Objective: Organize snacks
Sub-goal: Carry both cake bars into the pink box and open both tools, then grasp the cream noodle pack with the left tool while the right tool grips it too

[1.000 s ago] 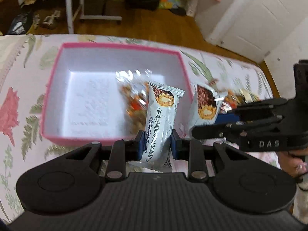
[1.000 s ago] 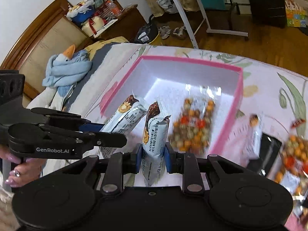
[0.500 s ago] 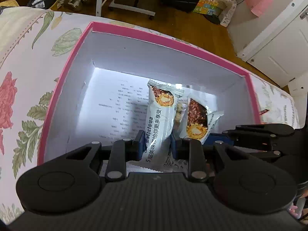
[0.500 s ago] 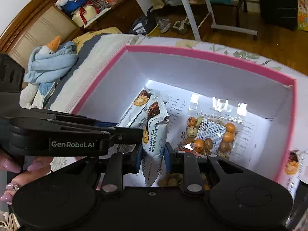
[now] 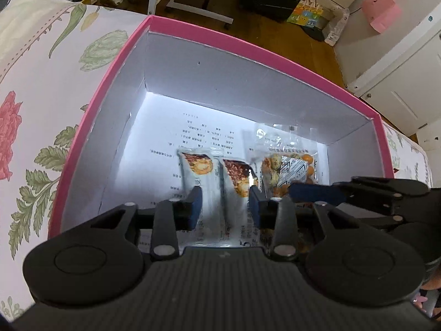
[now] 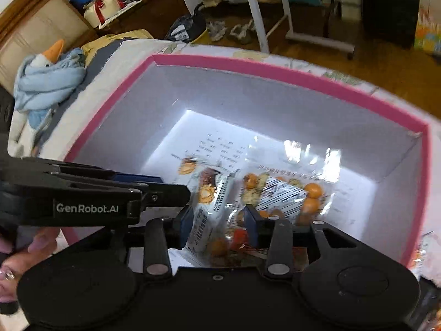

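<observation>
A pink-rimmed white box [image 5: 110, 82] [image 6: 248, 69] sits on the flowered bedspread. Inside lie two white snack bars side by side [image 5: 205, 176] [image 5: 237, 184] and a clear bag of mixed nuts [image 5: 286, 162] [image 6: 281, 190]. My left gripper [image 5: 224, 209] is open, its jaws standing apart over both bars. My right gripper [image 6: 217, 220] is open above one bar [image 6: 206, 204] and the nut bag. The right gripper also shows at the right of the left wrist view [image 5: 358, 193], and the left gripper at the left of the right wrist view [image 6: 96, 195].
Flowered bedspread [image 5: 41, 96] surrounds the box. A blue blanket with a toy goose [image 6: 46, 74] lies at far left. More snack packets [image 6: 424, 248] lie outside the box at right. Wooden floor, a white stand [image 6: 259, 13] and cupboards are beyond the bed.
Both grippers moved down into the box and opened. The two snack bars they held now lie on the box floor next to the nut bag.
</observation>
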A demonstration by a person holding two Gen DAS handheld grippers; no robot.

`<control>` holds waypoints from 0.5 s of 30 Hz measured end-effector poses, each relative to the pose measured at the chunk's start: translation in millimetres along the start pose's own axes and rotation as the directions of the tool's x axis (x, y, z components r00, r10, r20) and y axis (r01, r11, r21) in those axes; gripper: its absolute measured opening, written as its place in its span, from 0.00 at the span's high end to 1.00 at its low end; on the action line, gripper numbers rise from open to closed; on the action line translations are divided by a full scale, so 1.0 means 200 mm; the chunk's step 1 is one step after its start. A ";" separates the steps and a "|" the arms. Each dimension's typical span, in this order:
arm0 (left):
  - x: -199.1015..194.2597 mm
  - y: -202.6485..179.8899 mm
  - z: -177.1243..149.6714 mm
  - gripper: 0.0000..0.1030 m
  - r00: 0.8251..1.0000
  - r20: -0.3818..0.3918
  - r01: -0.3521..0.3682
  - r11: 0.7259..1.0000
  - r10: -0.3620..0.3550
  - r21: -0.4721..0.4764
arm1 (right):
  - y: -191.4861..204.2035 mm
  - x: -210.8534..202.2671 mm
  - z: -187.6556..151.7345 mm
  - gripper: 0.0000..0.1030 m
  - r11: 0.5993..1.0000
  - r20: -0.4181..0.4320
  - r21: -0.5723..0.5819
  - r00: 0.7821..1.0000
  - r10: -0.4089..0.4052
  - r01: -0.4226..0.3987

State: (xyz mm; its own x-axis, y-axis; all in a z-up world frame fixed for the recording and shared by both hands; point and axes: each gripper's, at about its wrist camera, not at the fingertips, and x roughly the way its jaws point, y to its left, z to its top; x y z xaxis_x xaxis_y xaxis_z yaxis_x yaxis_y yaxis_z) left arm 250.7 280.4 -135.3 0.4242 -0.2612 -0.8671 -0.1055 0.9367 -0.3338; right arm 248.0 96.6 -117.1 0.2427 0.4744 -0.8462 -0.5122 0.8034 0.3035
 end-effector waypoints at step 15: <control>-0.44 -0.36 -0.15 0.53 1.000 0.004 -0.008 0.966 0.007 0.260 | -0.05 -0.67 -0.27 0.55 0.997 0.151 -0.077 0.988 -0.017 0.028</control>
State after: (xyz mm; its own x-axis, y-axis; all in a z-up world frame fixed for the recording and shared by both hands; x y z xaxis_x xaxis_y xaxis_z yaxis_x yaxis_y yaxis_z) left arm 194.0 229.6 -46.9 0.4265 -0.2534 -0.8682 0.1286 0.9672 -0.2191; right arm 175.9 5.7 -30.9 0.3730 0.5100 -0.7751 -0.5667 0.7867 0.2449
